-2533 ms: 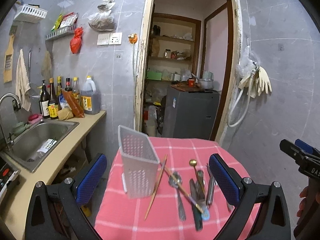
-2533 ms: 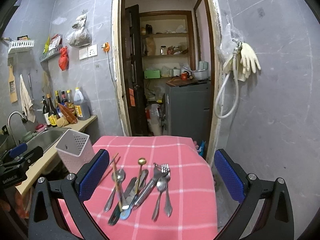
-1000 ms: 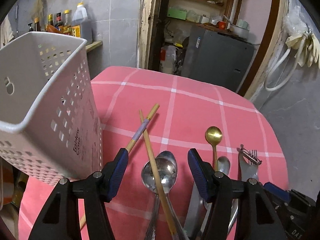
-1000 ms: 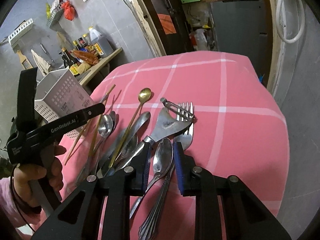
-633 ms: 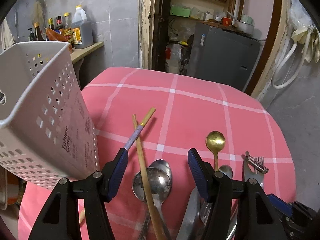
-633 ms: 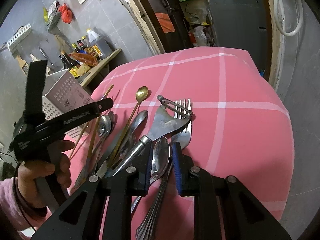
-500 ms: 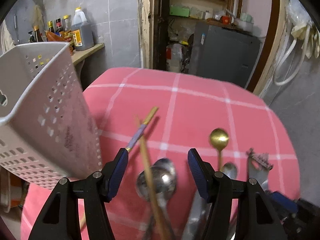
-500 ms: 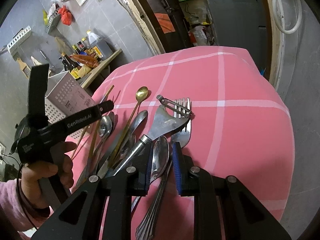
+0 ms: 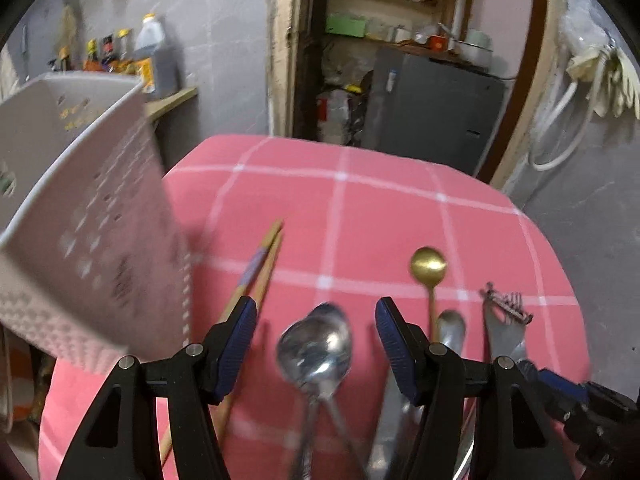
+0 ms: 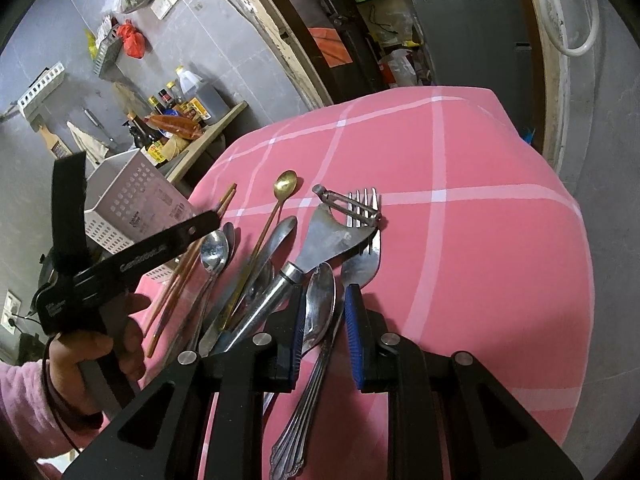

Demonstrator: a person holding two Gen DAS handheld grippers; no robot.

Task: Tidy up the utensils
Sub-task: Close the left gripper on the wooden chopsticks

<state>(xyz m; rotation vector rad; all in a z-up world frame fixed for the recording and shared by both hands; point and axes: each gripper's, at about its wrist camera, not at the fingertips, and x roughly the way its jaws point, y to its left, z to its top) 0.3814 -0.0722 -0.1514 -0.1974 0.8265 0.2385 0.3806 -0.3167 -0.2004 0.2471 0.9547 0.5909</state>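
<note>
**mik:** Steel spoon (image 10: 318, 304) plus a fork handle sit between the narrowed pads of the right tool (image 10: 323, 330); can't tell if they actually pinch.

**jo:** Left tool (image 9: 314, 340)?

**mik:** Pads spread, hovering over two stacked spoons (image 9: 316, 346), gripping nothing. Its side reads something like "GenRobot.AI".

**jo:** Further back?

**mik:** Chopsticks (image 9: 256, 276), gold spoon (image 9: 427, 267), peeler (image 10: 340, 232) on the pink tabletop (image 10: 460, 240). White perforated caddy (image 9: 80, 216) at left; contents can't be seen.

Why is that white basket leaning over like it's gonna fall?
The basket looks tilted in the left wrist view, though the fisheye lens may be bending it. In the right wrist view it stands flat on the cloth. The odder thing is the jumbled utensils, lying crisscrossed.
</note>
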